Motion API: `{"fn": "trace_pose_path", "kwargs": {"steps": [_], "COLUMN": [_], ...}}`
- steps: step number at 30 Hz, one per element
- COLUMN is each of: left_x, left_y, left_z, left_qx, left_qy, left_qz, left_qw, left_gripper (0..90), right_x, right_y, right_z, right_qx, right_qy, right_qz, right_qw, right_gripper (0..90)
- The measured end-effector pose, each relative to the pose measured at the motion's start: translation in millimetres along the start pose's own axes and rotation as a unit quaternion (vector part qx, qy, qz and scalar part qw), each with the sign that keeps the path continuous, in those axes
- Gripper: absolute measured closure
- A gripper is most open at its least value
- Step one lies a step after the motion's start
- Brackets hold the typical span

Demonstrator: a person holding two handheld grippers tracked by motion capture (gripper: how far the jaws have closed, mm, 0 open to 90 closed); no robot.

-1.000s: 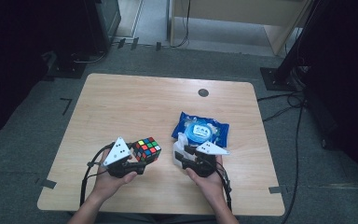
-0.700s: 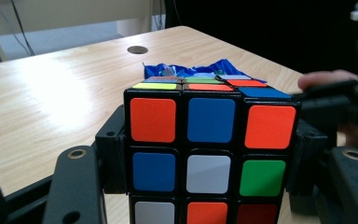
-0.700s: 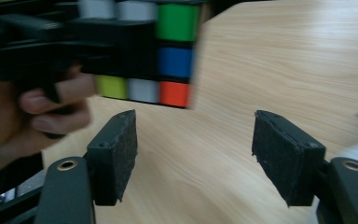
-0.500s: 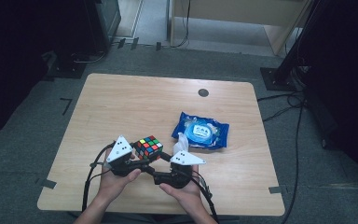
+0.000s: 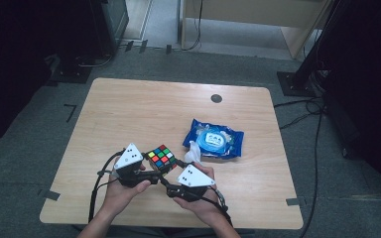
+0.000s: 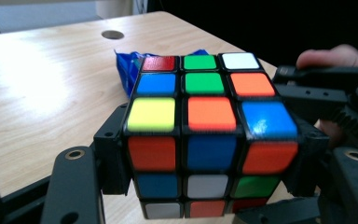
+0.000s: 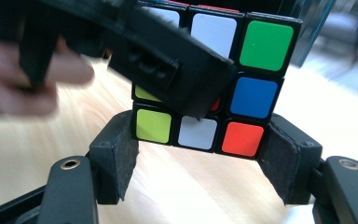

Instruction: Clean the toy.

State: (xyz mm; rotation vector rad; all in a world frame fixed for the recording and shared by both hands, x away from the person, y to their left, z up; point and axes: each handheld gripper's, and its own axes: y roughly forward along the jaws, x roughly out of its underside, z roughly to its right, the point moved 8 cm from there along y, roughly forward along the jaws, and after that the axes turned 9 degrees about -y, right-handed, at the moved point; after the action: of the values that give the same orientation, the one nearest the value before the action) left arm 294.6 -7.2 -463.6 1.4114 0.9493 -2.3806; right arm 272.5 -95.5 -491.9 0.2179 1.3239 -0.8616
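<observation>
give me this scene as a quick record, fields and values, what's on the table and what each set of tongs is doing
surface: wooden table with a round dark hole near its far edge
cube: scrambled puzzle cube, near the front edge, between the two tongs
packet: blue wipes packet, flat on the table, right of the cube and farther back
left tongs: shut on the cube, pads on two opposite sides
right tongs: open, pads flanking the cube's bottom layer, a gap showing on each side
hands: one on each tool, coming in from the front edge
</observation>
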Motion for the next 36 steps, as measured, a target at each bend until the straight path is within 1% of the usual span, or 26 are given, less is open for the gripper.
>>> {"fn": "trace_pose_path", "kwargs": {"steps": [1,3,4,5,8,9,10,12,14,17,18,19,20,21,22,23,24,25,27,28,29,31,32,33,34,36], "left_x": [0.3,1.6,2.2,2.9,4.7,5.2,5.7,7.1,8.7,11.7,12.6,12.7,12.7,12.1,11.1,9.8,8.9,7.4,3.6,2.2,0.3,-3.7,-5.3,-6.8,-7.8,-8.6], "left_y": [0.0,1.3,1.7,2.5,3.9,3.9,4.4,5.3,6.3,7.8,7.8,7.7,7.7,6.9,6.0,4.7,3.8,2.8,-0.6,-2.0,-4.1,-7.9,-9.6,-11.1,-12.4,-14.0], "left_z": [0.1,0.6,0.6,0.7,1.4,1.5,1.8,2.1,2.4,2.7,2.5,2.3,2.3,2.1,1.5,0.9,0.4,-0.2,-3.1,-3.7,-4.9,-6.8,-7.8,-8.5,-9.7,-12.3], "left_qx": [0.002,0.009,0.011,0.012,0.019,0.021,0.023,0.027,0.031,0.034,0.033,0.031,0.031,0.028,0.028,0.033,0.035,0.037,0.034,0.033,0.032,0.030,0.029,0.025,0.020,0.011], "left_qy": [-0.001,-0.008,-0.008,-0.009,-0.011,-0.011,-0.013,-0.014,-0.015,-0.012,-0.009,-0.007,-0.007,-0.003,-0.004,-0.009,-0.012,-0.018,-0.018,-0.018,-0.016,-0.016,-0.014,-0.013,-0.012,-0.007], "left_qz": [-0.004,-0.013,-0.018,-0.022,-0.036,-0.041,-0.043,-0.049,-0.058,-0.072,-0.074,-0.073,-0.073,-0.071,-0.068,-0.063,-0.060,-0.052,-0.032,-0.025,-0.015,0.007,0.016,0.027,0.036,0.049], "left_qw": [1.0000,0.9998,0.9998,0.9996,0.9991,0.9989,0.9987,0.9983,0.9977,0.9968,0.9967,0.9968,0.9968,0.9971,0.9973,0.9974,0.9975,0.9978,0.9987,0.9990,0.9992,0.9994,0.9994,0.9992,0.9991,0.9987], "left_gripper": [33.2,33.0,33.0,33.0,33.1,33.0,33.0,33.1,33.1,33.2,33.5,33.7,33.9,34.1,34.2,34.2,34.2,34.2,34.3,34.2,34.3,34.3,34.3,34.3,34.3,34.2], "right_x": [0.5,1.6,2.5,3.2,5.4,6.0,6.2,6.9,8.3,10.4,11.3,12.0,12.3,12.3,11.8,11.6,10.4,9.7,8.4,8.4,8.7,10.2,11.3,12.5,13.7,16.9], "right_y": [-0.9,-2.8,-3.5,-3.9,-5.8,-6.6,-6.9,-7.8,-8.5,-9.2,-9.1,-9.0,-8.7,-8.0,-7.6,-7.8,-8.1,-8.6,-10.4,-11.6,-12.0,-13.1,-13.0,-12.6,-11.9,-11.9], "right_z": [-0.1,-0.4,-0.2,0.0,-0.3,-0.2,-0.2,-0.8,-2.4,-5.5,-6.1,-6.7,-6.8,-6.9,-6.6,-6.4,-4.9,-3.4,0.8,3.3,5.2,10.3,12.6,15.1,18.6,25.1], "right_qx": [0.006,0.011,0.016,0.020,0.031,0.037,0.040,0.048,0.057,0.065,0.067,0.068,0.067,0.065,0.066,0.068,0.065,0.062,0.053,0.043,0.038,0.019,0.006,-0.005,-0.014,-0.028], "right_qy": [-0.025,-0.059,-0.082,-0.096,-0.162,-0.187,-0.203,-0.241,-0.283,-0.328,-0.336,-0.337,-0.334,-0.324,-0.319,-0.306,-0.288,-0.275,-0.231,-0.197,-0.177,-0.101,-0.062,-0.028,0.000,0.060], "right_qz": [-0.004,-0.012,-0.014,-0.018,-0.034,-0.040,-0.044,-0.053,-0.064,-0.082,-0.086,-0.088,-0.087,-0.084,-0.081,-0.078,-0.069,-0.064,-0.052,-0.043,-0.038,-0.027,-0.022,-0.017,-0.013,-0.012], "right_qw": [0.9997,0.9981,0.9964,0.9950,0.9858,0.9808,0.9774,0.9680,0.9552,0.9389,0.9354,0.9350,0.9363,0.9398,0.9418,0.9466,0.9529,0.9573,0.9701,0.9784,0.9827,0.9943,0.9978,0.9994,0.9998,0.9977], "right_gripper": [33.3,33.4,33.4,33.4,33.4,33.5,33.4,33.5,33.5,33.5,33.5,33.5,33.5,33.5,33.5,33.6,33.6,33.3,33.6,33.8,33.9,34.9,34.9,35.2,36.0,39.1]}}
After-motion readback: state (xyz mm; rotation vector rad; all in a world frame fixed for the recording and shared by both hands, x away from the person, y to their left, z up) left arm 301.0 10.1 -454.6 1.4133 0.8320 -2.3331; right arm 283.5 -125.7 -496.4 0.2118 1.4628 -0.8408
